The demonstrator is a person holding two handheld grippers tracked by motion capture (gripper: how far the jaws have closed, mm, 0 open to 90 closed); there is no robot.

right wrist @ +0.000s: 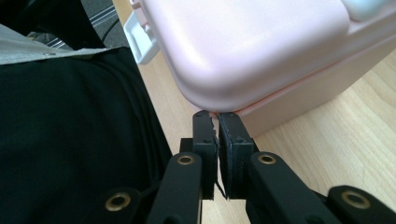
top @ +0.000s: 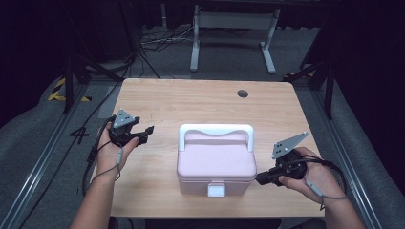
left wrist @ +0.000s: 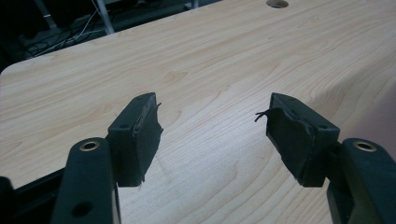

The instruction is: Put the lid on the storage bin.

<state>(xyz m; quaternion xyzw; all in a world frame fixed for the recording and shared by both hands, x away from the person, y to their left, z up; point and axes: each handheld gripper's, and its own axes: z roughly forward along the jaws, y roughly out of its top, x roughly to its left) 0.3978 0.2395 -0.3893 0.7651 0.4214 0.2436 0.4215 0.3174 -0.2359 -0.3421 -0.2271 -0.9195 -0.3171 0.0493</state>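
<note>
A pink lidded box [top: 216,164] sits on the near middle of the wooden table [top: 200,102], its white handle [top: 216,130] folded toward the far side and its white front latch [top: 216,191] facing the person at the near edge. The box's long axis runs left to right across the table. The right gripper [top: 265,178] is the nearer of the two: its tips rest at the box's near right corner, and in the right gripper view [right wrist: 217,122] the jaws are pressed together with nothing between them, their ends just at the seam under the lid. From there the latch lies to the left along the near wall, so any move to it goes leftward along that face. The left gripper [top: 143,133] hovers well apart from the box, off its far left corner, with the box lying to its right and nearer; its jaws stand wide apart and hold nothing, above bare tabletop in the left gripper view [left wrist: 212,133].
</note>
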